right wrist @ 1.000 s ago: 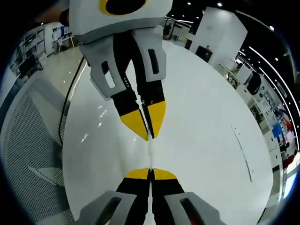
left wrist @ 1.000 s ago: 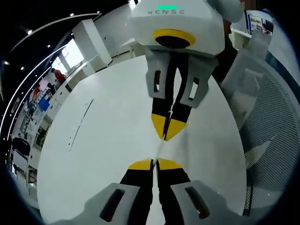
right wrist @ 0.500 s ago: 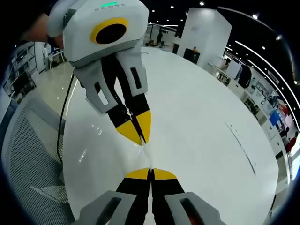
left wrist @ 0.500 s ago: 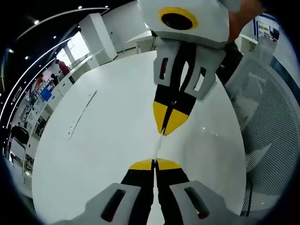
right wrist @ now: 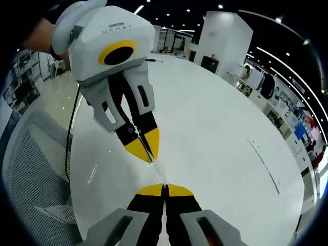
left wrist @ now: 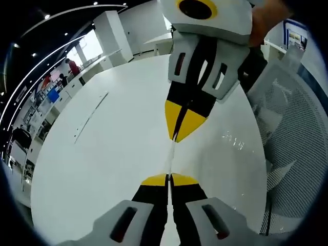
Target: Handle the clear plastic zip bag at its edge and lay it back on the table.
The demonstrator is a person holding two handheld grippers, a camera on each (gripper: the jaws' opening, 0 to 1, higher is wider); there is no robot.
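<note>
The clear plastic zip bag (left wrist: 172, 156) shows as a thin pale strip of its edge, stretched between the two grippers above the white table (left wrist: 102, 154). My left gripper (left wrist: 169, 179) is shut on one end of that strip. The right gripper (left wrist: 177, 134) comes down from the top of the left gripper view and is shut on the other end. In the right gripper view, my right gripper (right wrist: 165, 188) pinches the bag edge (right wrist: 158, 171), and the left gripper (right wrist: 147, 155) holds it from the upper left. The rest of the bag is too clear to make out.
A white mesh chair (left wrist: 292, 128) (right wrist: 31, 154) stands beside the table's edge. A dark cable (right wrist: 72, 133) hangs by the table rim. A thin seam line (left wrist: 89, 118) (right wrist: 264, 164) runs across the tabletop. Desks and people (left wrist: 72, 66) stand far behind.
Both views have tilted, showing more of the table. The facing gripper has swung a little in each view. Both grippers stay shut on the bag's edge.
</note>
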